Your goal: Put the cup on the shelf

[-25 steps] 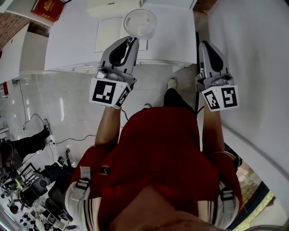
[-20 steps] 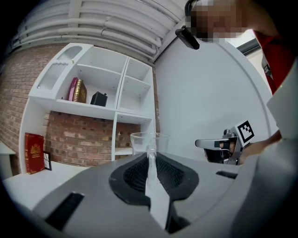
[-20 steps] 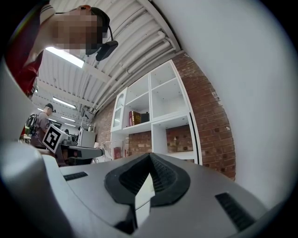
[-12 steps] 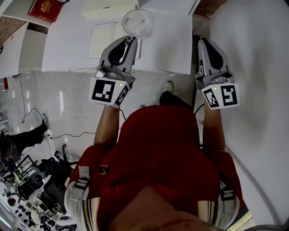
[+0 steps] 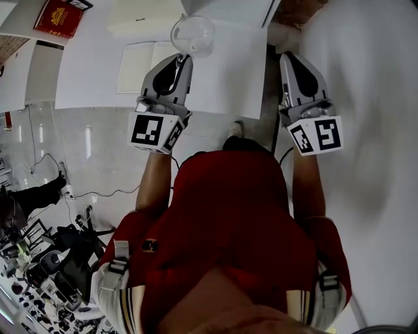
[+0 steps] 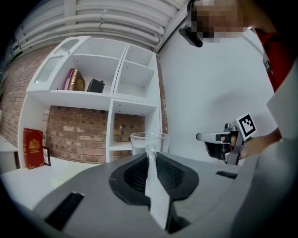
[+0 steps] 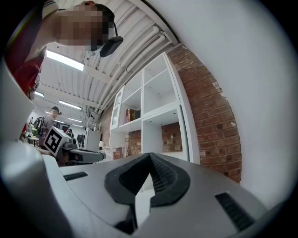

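The cup [image 5: 192, 32] is pinched by its rim in the left gripper [image 5: 187, 59] and held upright above the white table [image 5: 228, 72], short of the shelf [image 6: 113, 100]. The right gripper [image 5: 288, 57] is closed on nothing, tips together. A red book [image 6: 32, 148] is seen left of the shelf (its gold print is too small to be read).

Head view, as I see it from the console: clear, colourless cup [image 5: 192, 34], top centre. Grey left gripper [image 5: 184, 60] and right gripper [image 5: 288, 59], each with a black-and-white square-patterned cube [image 5: 157, 130]. Red, gold-printed book [image 5: 59, 17], upper left. Red shirt [image 5: 228, 215], centre. Left gripper view: white shelf [image 6: 113, 123] and red-brown brick wall [image 6: 74, 128].
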### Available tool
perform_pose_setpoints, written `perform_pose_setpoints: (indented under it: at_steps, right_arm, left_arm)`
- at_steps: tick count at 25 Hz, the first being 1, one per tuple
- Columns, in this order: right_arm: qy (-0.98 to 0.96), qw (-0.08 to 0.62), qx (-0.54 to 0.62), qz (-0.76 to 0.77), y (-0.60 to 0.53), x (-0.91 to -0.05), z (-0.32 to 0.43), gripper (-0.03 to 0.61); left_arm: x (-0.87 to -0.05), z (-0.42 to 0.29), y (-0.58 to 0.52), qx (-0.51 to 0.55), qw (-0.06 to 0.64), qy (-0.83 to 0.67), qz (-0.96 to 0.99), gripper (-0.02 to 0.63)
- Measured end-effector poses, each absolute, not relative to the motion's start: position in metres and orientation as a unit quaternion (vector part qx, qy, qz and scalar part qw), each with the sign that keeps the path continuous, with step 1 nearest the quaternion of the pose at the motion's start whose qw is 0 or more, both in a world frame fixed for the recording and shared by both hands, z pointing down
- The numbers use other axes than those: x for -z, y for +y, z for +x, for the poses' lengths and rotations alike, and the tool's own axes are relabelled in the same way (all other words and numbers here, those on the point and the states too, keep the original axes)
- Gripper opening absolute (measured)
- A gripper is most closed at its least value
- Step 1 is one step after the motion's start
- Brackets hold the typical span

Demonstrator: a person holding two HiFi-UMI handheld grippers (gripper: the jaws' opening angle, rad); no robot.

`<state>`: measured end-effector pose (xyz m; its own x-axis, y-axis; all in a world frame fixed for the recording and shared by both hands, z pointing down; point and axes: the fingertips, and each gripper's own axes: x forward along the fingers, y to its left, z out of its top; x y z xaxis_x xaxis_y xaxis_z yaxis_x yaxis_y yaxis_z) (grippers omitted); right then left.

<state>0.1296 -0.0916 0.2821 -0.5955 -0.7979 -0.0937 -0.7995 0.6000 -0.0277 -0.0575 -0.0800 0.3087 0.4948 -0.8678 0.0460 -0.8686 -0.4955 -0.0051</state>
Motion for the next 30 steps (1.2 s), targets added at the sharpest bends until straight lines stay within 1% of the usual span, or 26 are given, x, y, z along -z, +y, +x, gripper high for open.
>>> perform_pose_setpoints:
  at_steps: [9,15,22,26,30]
  right_arm:
    - [0.898,0.06,-0.005,-0.435,-0.124,-0.282,0.143,-0.003]
    - [0.896,0.062,0.006,-0.44,-0.135,-0.287,0.149,-0.003]
    - [0.889,0.051,0.004,-0.455,-0.145,-0.29,0.136,-0.003]
    - [0.886,0.045,0.001,-0.462,-0.153,-0.29,0.126,-0.003]
    - [0.882,0.038,-0.001,-0.469,-0.159,-0.291,0.12,-0.003]
  left_arm:
    - [-0.323,-0.047,-0.113,-0.033,0.023,-0.524,0.851,0.041]
    - [-0.326,-0.04,-0.129,-0.037,0.021,-0.522,0.852,0.041]
    - [-0.333,-0.047,-0.148,-0.041,0.014,-0.504,0.863,0.041]
    - [-0.344,-0.054,-0.16,-0.051,0.024,-0.498,0.865,0.041]
    - [-0.35,-0.06,-0.173,-0.04,0.018,-0.494,0.868,0.041]
